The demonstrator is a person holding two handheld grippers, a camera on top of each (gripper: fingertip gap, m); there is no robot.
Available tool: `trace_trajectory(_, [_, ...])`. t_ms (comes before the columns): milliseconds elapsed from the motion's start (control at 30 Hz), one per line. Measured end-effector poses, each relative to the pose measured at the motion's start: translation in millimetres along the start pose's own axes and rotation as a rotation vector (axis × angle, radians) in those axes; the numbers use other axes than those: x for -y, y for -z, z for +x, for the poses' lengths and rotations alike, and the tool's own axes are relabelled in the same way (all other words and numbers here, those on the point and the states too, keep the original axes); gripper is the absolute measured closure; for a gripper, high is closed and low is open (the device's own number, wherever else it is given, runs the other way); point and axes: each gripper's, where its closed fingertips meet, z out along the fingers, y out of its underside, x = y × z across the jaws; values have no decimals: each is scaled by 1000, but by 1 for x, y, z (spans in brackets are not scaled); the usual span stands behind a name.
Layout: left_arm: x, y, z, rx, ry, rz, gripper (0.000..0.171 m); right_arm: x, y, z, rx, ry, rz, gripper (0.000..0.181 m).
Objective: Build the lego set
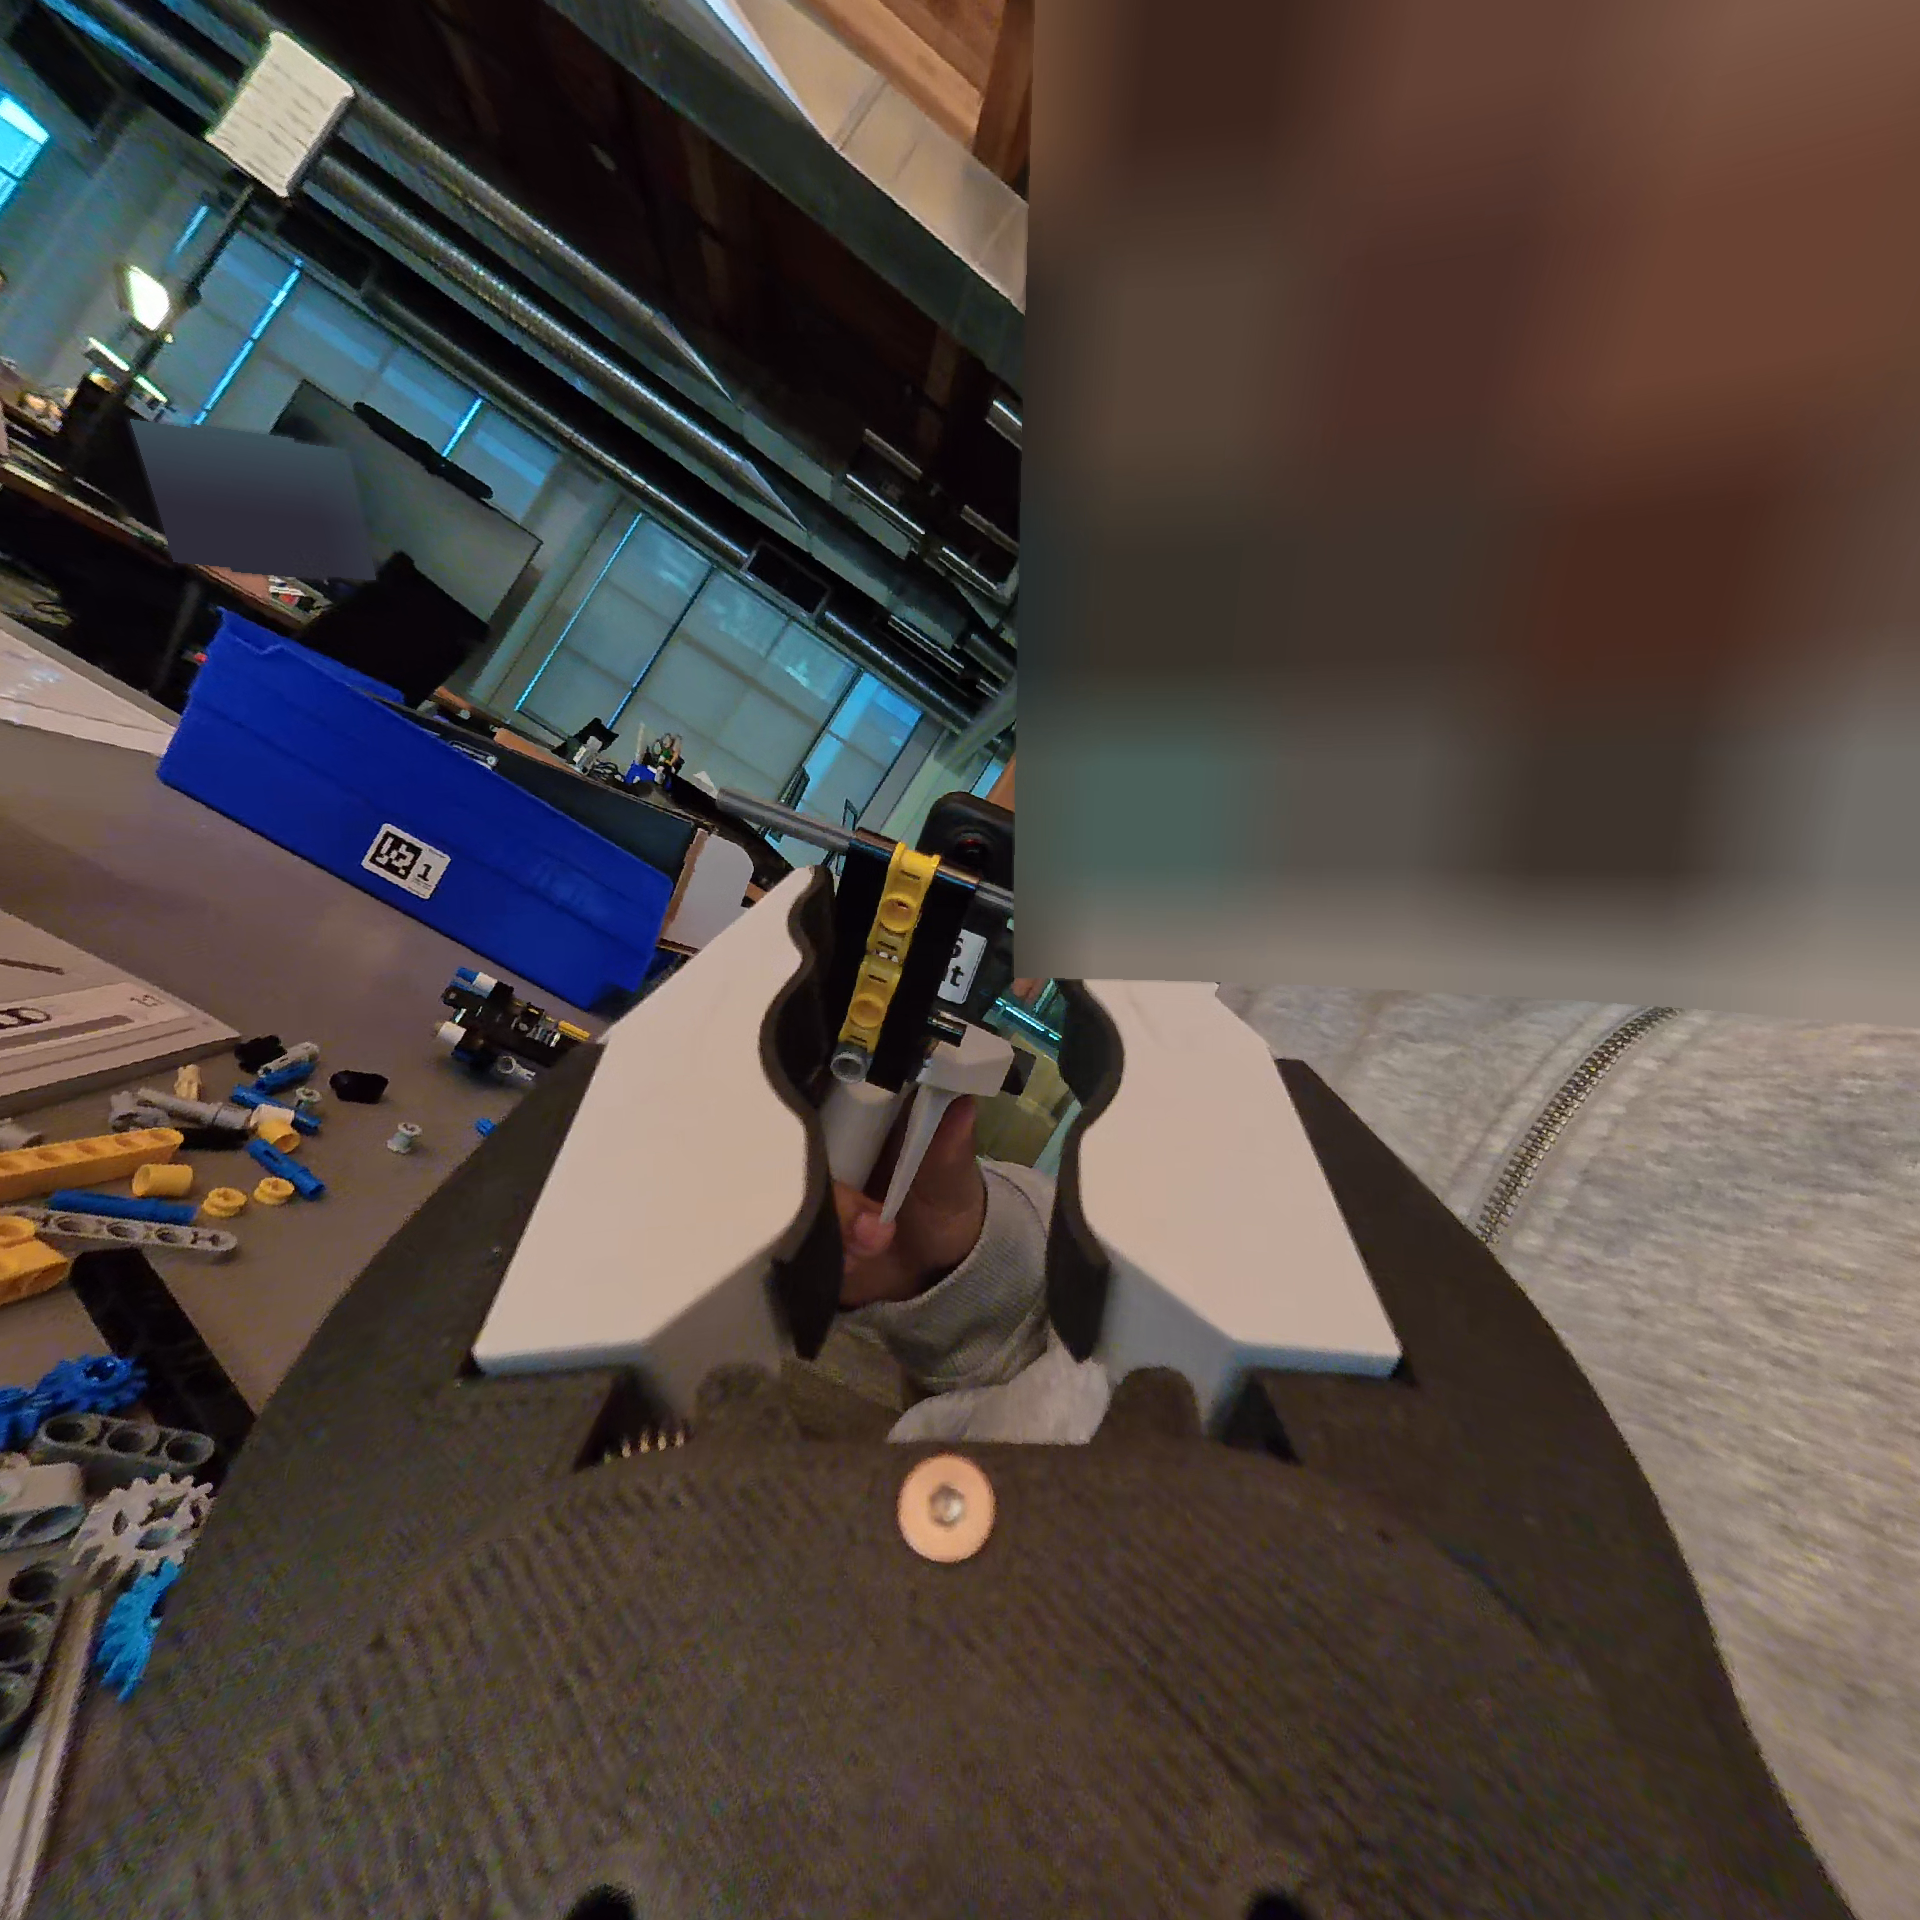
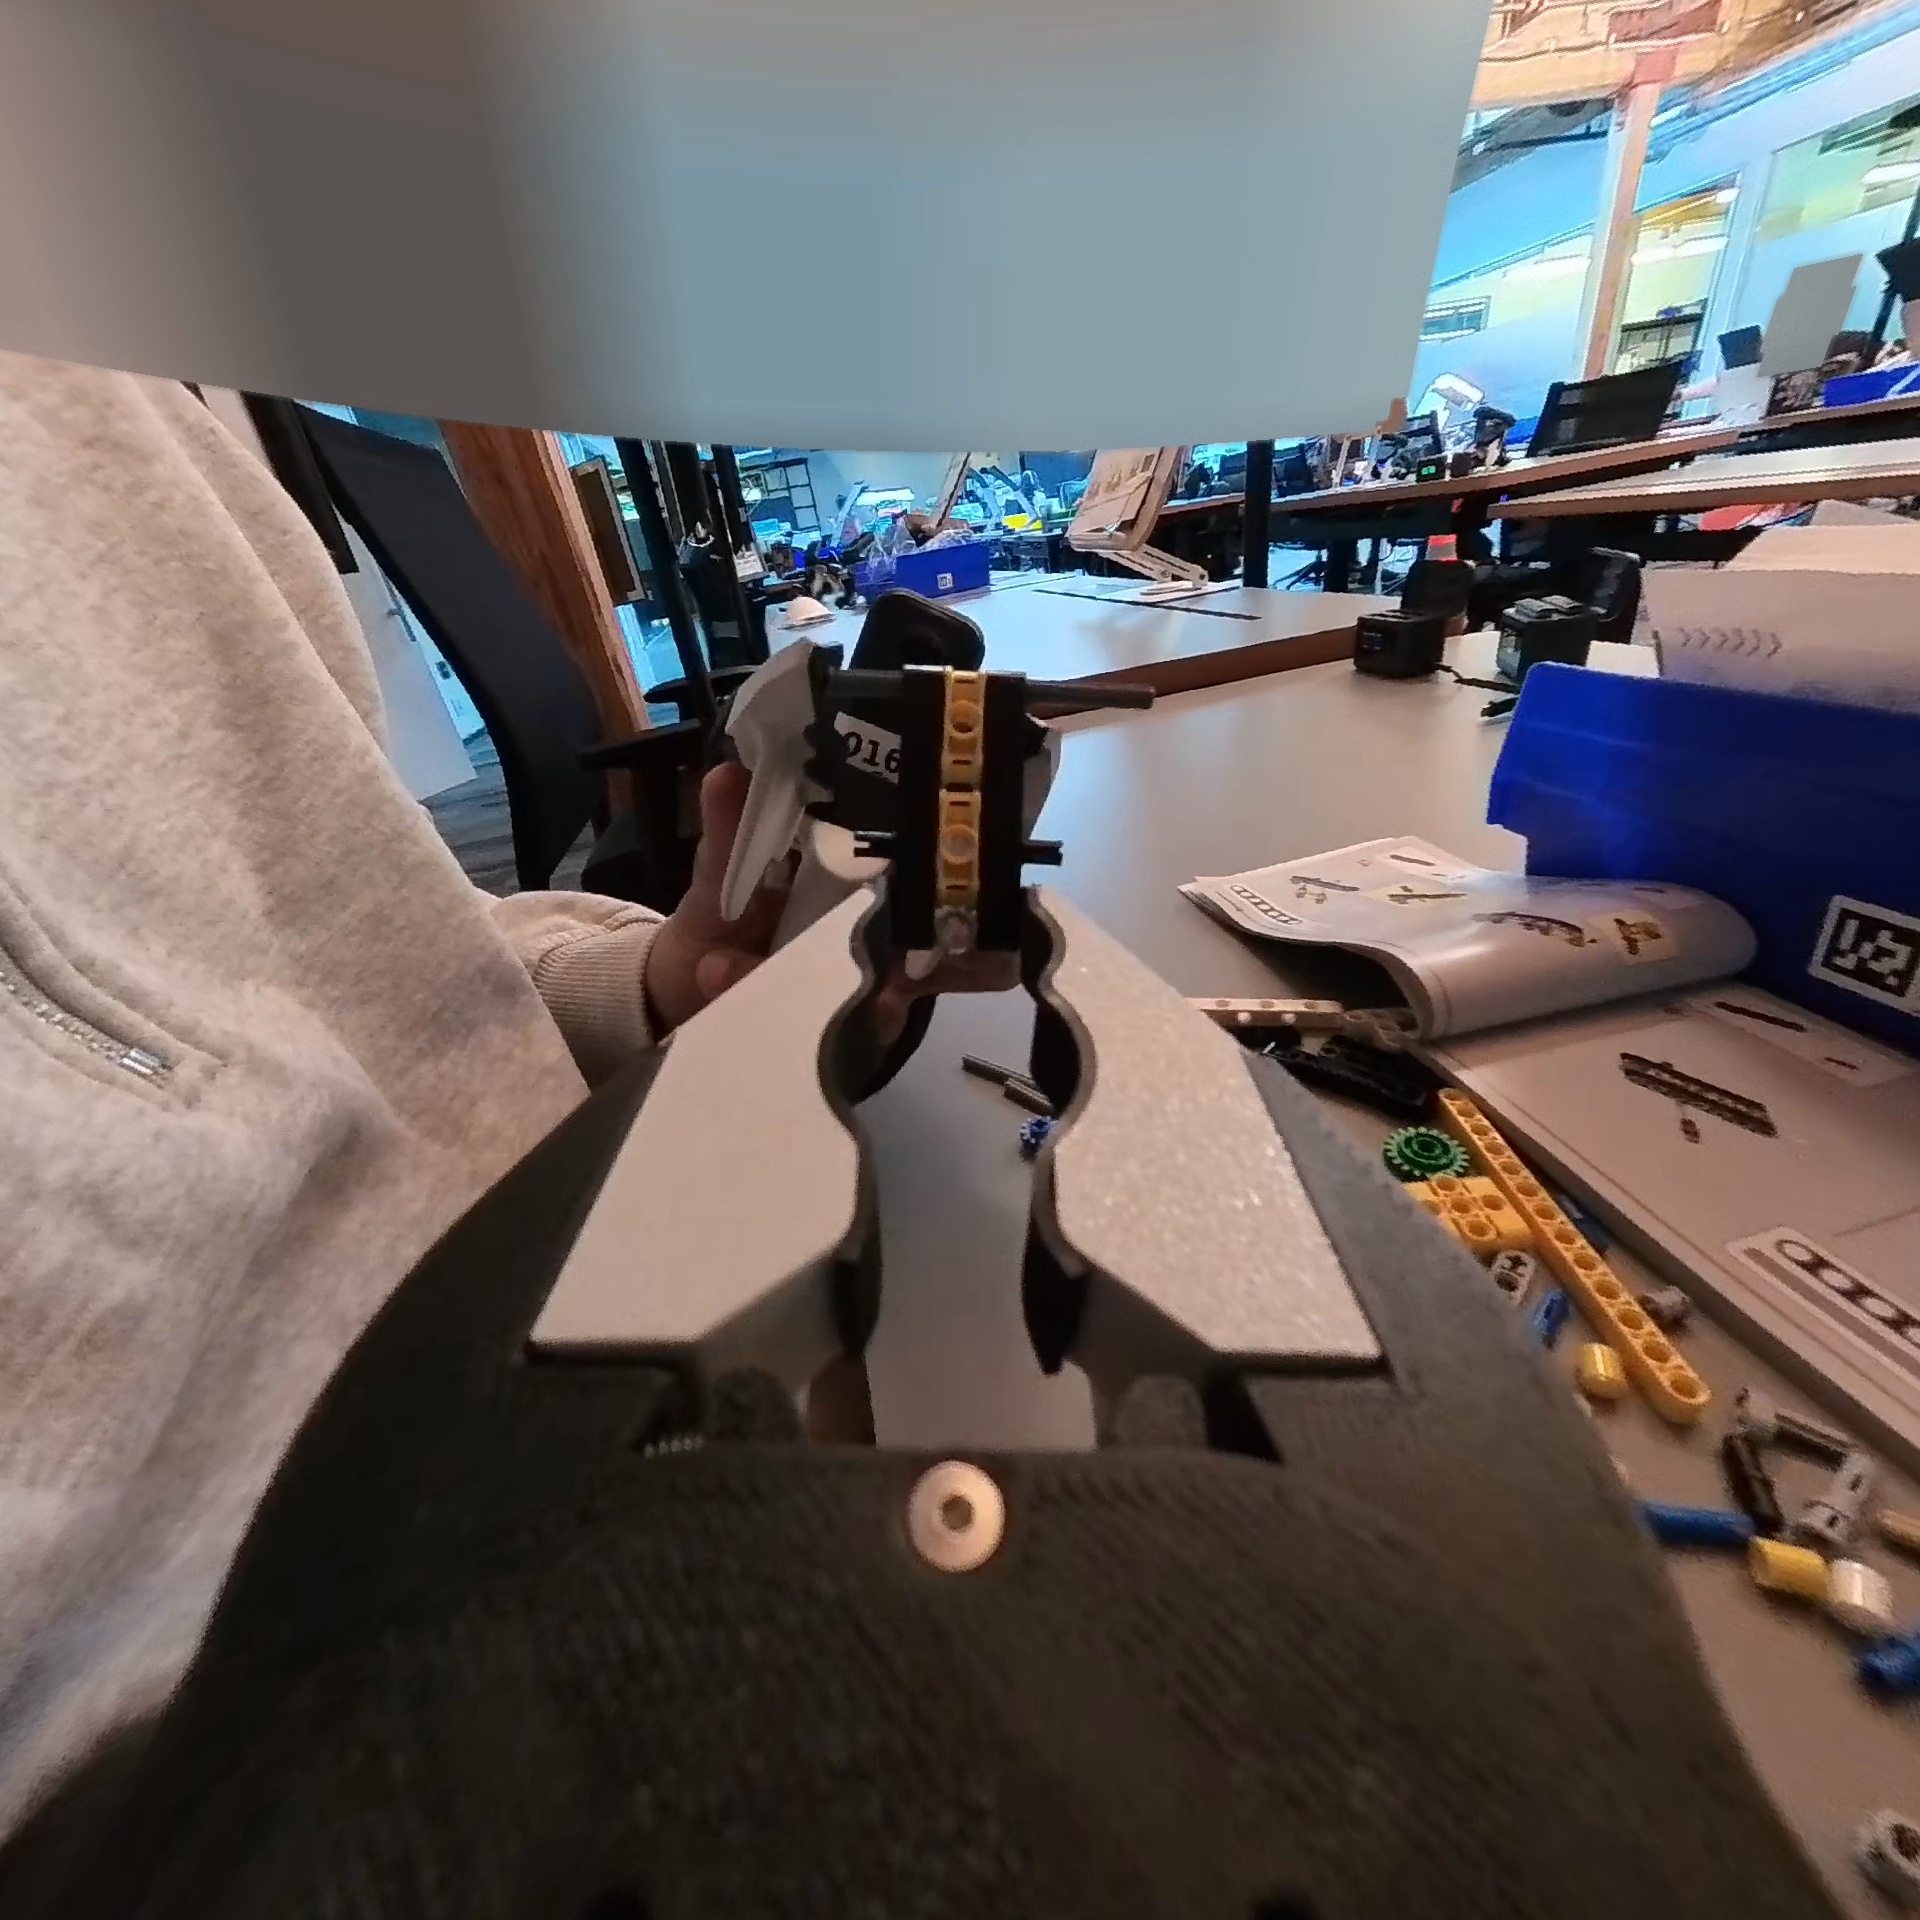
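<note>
A small lego assembly (image 2: 961, 790), two black beams with a yellow beam between them and dark axles through it, is held upright in the air above the table. My right gripper (image 2: 956, 914) is shut on its lower end. In the left wrist view the assembly (image 1: 888, 966) stands between the fingertips of my left gripper (image 1: 948, 935). The left jaws are wider than the assembly, with a gap on its right side. The right gripper's white fingers (image 1: 862, 1132) rise to the assembly from below. A left-gripper finger (image 2: 764, 800) shows beside the assembly.
A blue bin (image 1: 416, 810) stands on the grey table (image 1: 312, 935); it also shows in the right wrist view (image 2: 1704, 769). An instruction booklet (image 2: 1455, 935) lies beside the bin. Loose parts (image 1: 156, 1174), a long yellow beam (image 2: 1558, 1247) and a small sub-assembly (image 1: 499, 1023) lie around. A grey sweatshirt (image 1: 1662, 1351) is close. Less than 4 cm separates the two grippers' tips.
</note>
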Motion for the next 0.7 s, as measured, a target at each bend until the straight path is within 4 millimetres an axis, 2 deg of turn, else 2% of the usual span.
trace_trajectory(667, [0, 2, -2, 43, -62, -5, 133, -2, -3, -2, 4, -4, -6, 159])
trace_trajectory(700, [0, 2, -3, 50, -68, -5, 145, -2, -3, -3, 10, -2, -6, 159])
